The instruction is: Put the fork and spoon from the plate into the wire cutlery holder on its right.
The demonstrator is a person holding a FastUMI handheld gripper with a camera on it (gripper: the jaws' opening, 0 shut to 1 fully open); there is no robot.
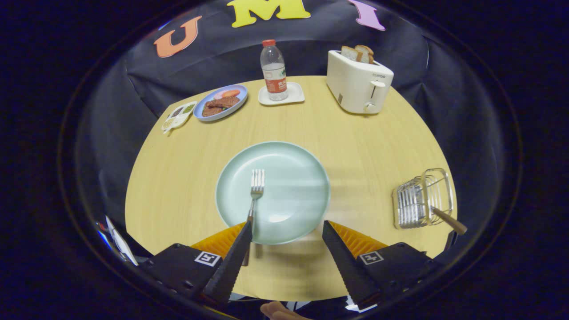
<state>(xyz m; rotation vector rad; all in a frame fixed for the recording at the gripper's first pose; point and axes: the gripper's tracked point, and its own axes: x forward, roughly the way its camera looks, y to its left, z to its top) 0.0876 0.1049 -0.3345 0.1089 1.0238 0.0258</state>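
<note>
We see our gripper (287, 227) held low over the near edge of the round wooden table (364, 146), pointing forward across it, with its two black serrated fingers (231, 262) spread wide apart and nothing clamped between them. The left fingertip sits right at the handle of the fork (254, 192), overlapping it where the handle crosses the near rim of the pale green plate (293, 186); we cannot tell whether the finger actually touches the handle. The right fingertip lies at the plate's near right rim, well clear of the fork. The fork rests on the left half of the plate, tines pointing away from us and handle running back toward the left finger, its end just off the plate. To the right of the plate, well apart from it and near the table's edge, stands the wire cutlery holder (420, 200), with a wooden-handled utensil (448, 220) already in it, the handle sticking out toward us. Beyond the plate, at the far side of the table, we see a blue plate of food (221, 103), a small sauce dish (178, 116) beside it, a water bottle (273, 70) on a white coaster (293, 95), and a white toaster (358, 82) with bread slices (358, 53) in its slots. A fingertip of the person's hand (278, 310) shows beneath the gripper.
</note>
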